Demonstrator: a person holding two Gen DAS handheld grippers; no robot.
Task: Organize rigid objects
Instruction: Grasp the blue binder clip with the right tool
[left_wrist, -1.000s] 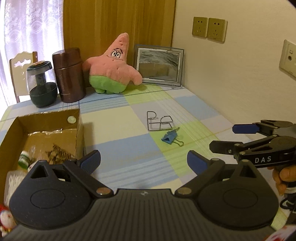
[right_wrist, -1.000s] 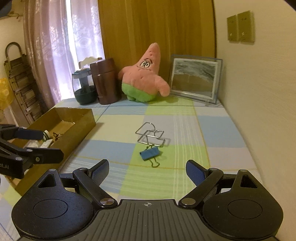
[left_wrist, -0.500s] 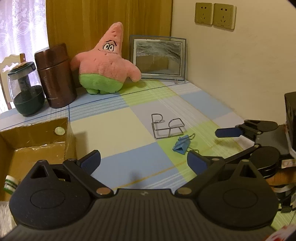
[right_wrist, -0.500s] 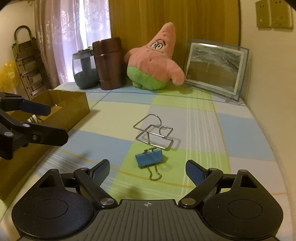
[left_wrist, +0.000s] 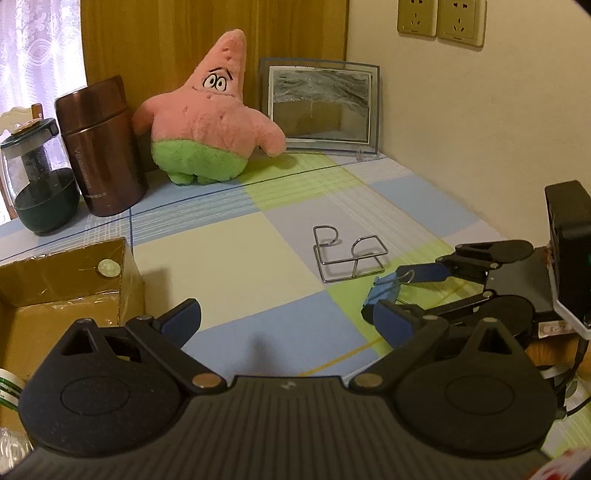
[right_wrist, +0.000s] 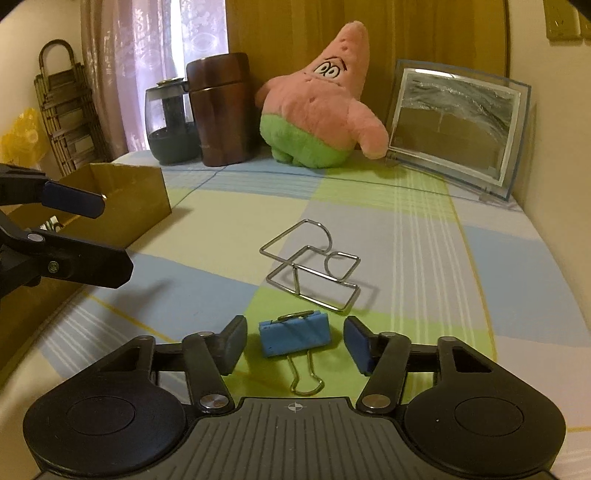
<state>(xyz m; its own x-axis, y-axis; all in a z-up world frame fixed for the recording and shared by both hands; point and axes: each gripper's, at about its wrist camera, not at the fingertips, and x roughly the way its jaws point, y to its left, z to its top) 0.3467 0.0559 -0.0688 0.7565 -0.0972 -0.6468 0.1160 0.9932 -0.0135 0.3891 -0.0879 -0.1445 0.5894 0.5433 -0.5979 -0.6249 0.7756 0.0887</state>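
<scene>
A blue binder clip (right_wrist: 294, 337) lies on the checked tablecloth between the open fingers of my right gripper (right_wrist: 295, 347), pads apart from it on both sides. The clip also shows in the left wrist view (left_wrist: 384, 291), with the right gripper (left_wrist: 397, 291) around it. A bent wire holder (right_wrist: 312, 266) stands just beyond the clip; it also shows in the left wrist view (left_wrist: 347, 252). My left gripper (left_wrist: 288, 323) is open and empty, above the table beside the cardboard box (left_wrist: 70, 277).
The cardboard box (right_wrist: 125, 201) at the left holds small items. A brown flask (left_wrist: 101, 147), a dark glass jar (left_wrist: 35, 181), a pink star plush (left_wrist: 208, 118) and a framed picture (left_wrist: 319, 107) stand along the back. A wall runs along the right.
My right gripper moved forward and down so its fingers now flank the blue clip, and the fingers narrowed. My left gripper shifted right, away from over the box.
</scene>
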